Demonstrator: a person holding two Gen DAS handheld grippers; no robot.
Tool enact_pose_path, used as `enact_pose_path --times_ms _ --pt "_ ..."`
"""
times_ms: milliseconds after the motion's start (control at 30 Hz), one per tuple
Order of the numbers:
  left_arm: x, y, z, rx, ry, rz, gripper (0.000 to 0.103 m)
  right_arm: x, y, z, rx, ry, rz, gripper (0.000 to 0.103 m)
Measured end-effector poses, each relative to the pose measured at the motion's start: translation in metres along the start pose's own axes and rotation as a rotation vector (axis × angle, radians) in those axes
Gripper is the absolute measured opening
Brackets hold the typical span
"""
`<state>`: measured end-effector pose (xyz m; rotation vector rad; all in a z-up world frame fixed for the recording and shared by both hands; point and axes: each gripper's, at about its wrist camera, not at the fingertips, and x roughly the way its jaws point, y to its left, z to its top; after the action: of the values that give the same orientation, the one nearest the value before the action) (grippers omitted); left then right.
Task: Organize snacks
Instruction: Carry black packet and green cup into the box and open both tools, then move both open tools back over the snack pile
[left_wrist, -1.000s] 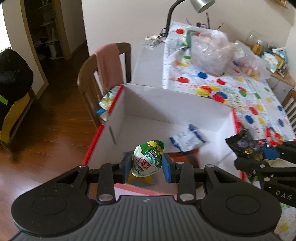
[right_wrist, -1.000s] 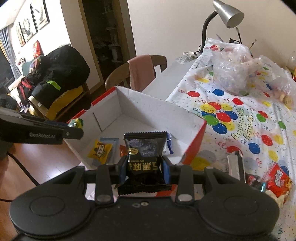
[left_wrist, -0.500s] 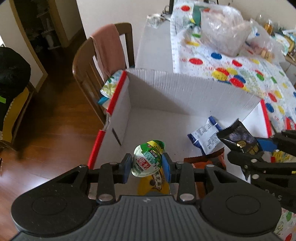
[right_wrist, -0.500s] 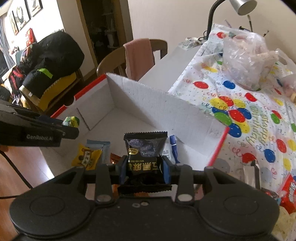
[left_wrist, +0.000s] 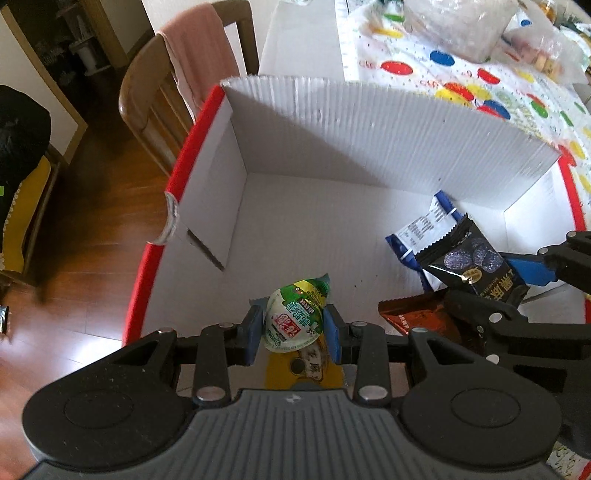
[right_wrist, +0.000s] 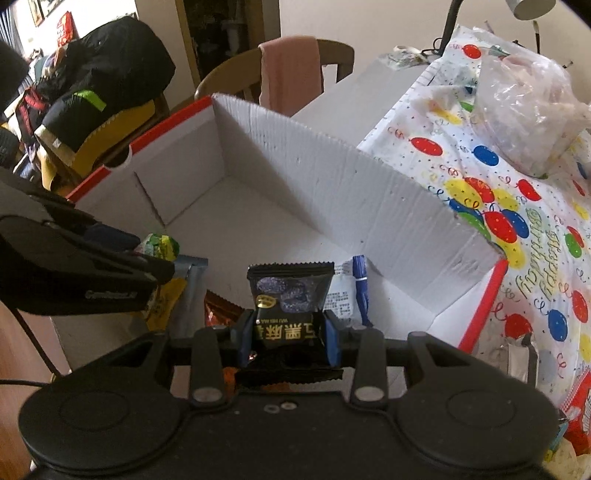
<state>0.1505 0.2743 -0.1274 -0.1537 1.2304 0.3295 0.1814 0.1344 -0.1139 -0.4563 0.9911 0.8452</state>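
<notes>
My left gripper (left_wrist: 293, 334) is shut on a green and white jelly cup (left_wrist: 295, 319) and holds it over the near part of the white cardboard box (left_wrist: 369, 125). My right gripper (right_wrist: 289, 339) is shut on a black snack packet (right_wrist: 290, 299), also over the box; that packet shows at the right in the left wrist view (left_wrist: 476, 262). In the box lie a blue and white packet (left_wrist: 424, 230), a brown foil packet (left_wrist: 413, 315) and a yellow packet (left_wrist: 306, 369) under the cup.
The box has red outer edges and stands at the table's left end. A balloon-print tablecloth (right_wrist: 517, 206) with a clear plastic bag (right_wrist: 524, 107) lies to the right. A wooden chair with a pink cloth (left_wrist: 195, 62) stands beyond the box. Loose snacks (right_wrist: 576, 417) lie at right.
Both grippers have moved forward and down over the box, with their snacks still held. The box now fills more of both views.
</notes>
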Motion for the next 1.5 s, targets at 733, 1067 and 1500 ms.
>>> enact_pose_path --times_ms 733,1067,1500 --pt "-0.013 -0.005 -0.013 -0.012 -0.051 -0.029 0.054 -0.017 -0.005 -0.004 0.026 -0.043 0.014 0.063" --pt "-0.043 -0.007 -0.023 -0.017 -0.127 -0.039 0.065 -0.05 -0.008 -0.014 0.042 -0.116 0.052 0.077" --pt "-0.099 -0.028 -0.049 -0.032 -0.306 -0.091 0.073 -0.108 -0.032 -0.042 0.092 -0.245 0.091 0.092"
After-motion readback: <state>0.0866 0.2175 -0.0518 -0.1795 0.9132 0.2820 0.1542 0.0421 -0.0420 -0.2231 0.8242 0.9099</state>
